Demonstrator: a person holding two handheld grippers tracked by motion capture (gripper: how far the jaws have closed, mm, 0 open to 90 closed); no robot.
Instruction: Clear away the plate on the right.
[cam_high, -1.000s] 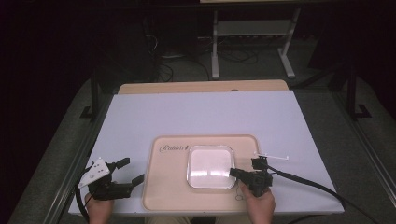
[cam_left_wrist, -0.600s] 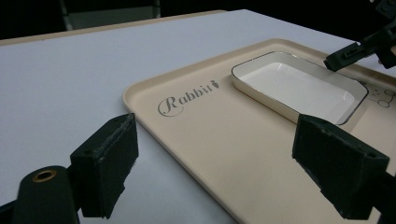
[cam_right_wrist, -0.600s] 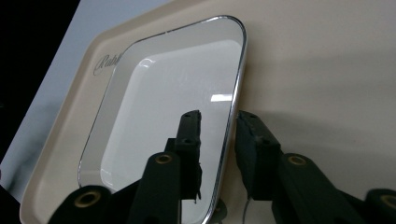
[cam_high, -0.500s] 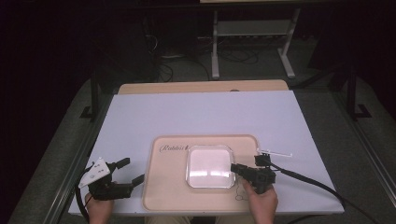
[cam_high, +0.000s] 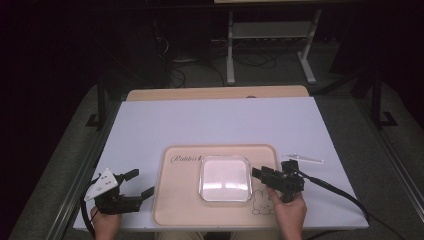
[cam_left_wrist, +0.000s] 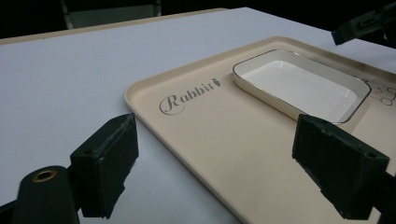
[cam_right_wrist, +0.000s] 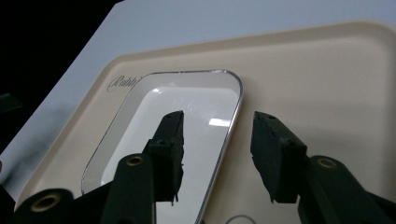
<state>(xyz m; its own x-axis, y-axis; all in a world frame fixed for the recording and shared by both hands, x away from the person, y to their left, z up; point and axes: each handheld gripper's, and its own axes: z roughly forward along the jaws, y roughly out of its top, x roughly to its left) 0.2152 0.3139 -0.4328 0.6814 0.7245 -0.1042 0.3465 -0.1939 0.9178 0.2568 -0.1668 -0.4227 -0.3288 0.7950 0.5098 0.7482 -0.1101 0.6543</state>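
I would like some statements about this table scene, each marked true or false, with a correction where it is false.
1. The white dish lies on the beige tray. True.
2. The right hand-held gripper is shut on the dish rim. False: its jaws are open, one on each side of the rim.
3. The left hand-held gripper is open. True.
4. The tray carries the word "Rabbit". True.
5. The dish holds food. False: it is empty.
6. The thin clear stick lies on the tray. False: it lies on the white table cover, beside the tray.
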